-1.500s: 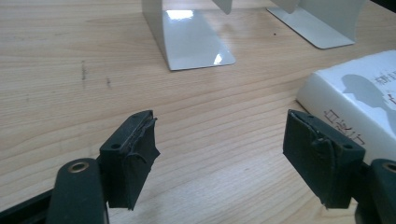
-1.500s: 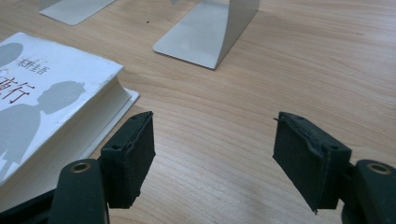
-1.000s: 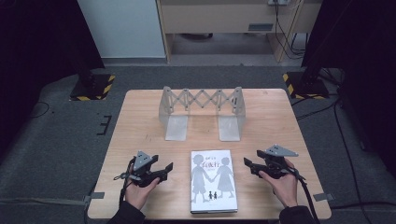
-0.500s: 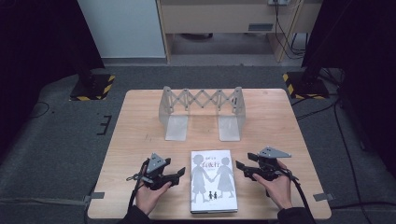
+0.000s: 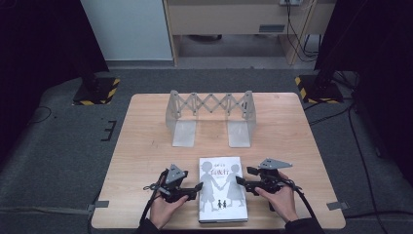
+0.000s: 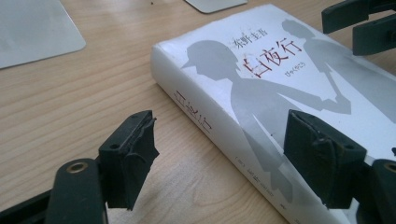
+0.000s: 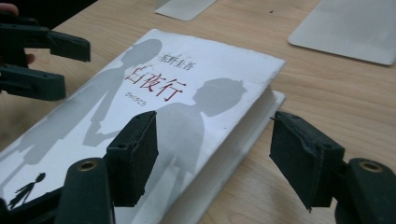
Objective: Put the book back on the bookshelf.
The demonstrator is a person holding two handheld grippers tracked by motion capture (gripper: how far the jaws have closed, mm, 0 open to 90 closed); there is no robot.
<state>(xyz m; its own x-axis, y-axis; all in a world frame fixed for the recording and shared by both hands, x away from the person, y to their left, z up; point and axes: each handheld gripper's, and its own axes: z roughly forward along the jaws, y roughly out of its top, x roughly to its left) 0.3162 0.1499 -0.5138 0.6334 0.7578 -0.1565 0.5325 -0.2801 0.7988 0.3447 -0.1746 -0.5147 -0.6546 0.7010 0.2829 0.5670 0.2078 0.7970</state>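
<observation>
A book (image 5: 222, 188) is laid flat, cover up, at the near edge of the surface (image 5: 146, 146), well apart from the folding rack (image 5: 211, 116) beyond it. The left claw (image 5: 194, 188) is held wide at the spine side, the right claw (image 5: 244, 181) wide at the page side. Each straddles an edge without contact, evidently so the book can be gripped from both sides.
</observation>
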